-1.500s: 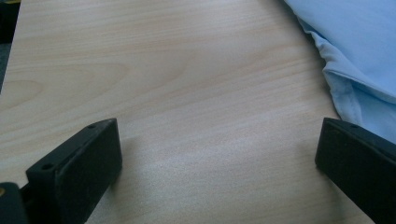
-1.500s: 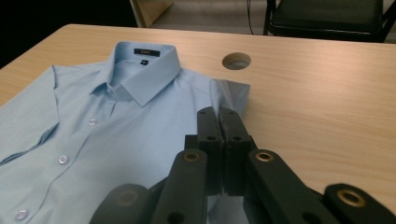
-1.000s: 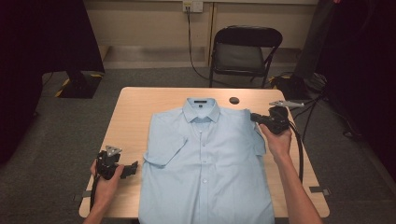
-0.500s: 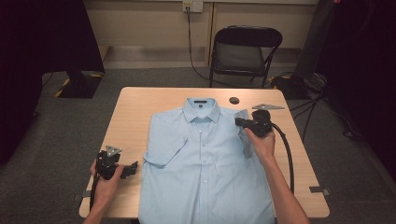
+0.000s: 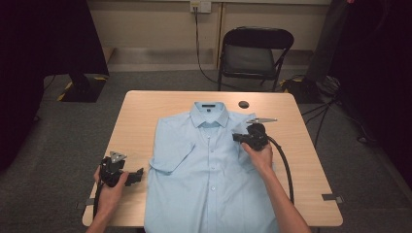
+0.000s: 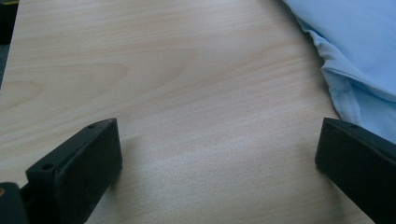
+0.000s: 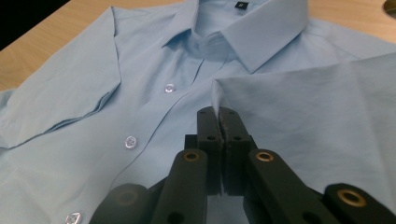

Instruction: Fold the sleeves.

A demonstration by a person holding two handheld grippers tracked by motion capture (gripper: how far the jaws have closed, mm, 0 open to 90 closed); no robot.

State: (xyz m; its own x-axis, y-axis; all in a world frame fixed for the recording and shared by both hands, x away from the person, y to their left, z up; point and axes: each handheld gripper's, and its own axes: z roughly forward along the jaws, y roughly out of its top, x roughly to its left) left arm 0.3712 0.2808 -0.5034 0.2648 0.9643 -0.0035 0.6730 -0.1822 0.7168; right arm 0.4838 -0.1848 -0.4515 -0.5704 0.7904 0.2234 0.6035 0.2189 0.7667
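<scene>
A light blue short-sleeved shirt [image 5: 209,174] lies face up and buttoned on the wooden table [image 5: 160,104], collar at the far side. My right gripper [image 5: 236,138] is over the shirt's right chest, shut on the edge of the right sleeve [image 7: 303,107], which is drawn in over the front. In the right gripper view the jaws [image 7: 219,114] pinch that cloth edge below the collar [image 7: 252,28]. The shirt's left sleeve [image 5: 170,150] lies folded inward. My left gripper [image 5: 138,175] rests open on bare table [image 6: 163,70] beside the shirt's left edge [image 6: 355,46], nothing between its jaws.
A small dark round thing [image 5: 244,104] sits on the table behind the collar. A black folding chair [image 5: 255,53] stands beyond the table. Cables [image 5: 311,87] lie on the floor at the right. The right gripper's cable [image 5: 286,165] trails over the table.
My right gripper has moved left and down from the table's right side to over the shirt's chest, bringing the sleeve with it. The left gripper has stayed put.
</scene>
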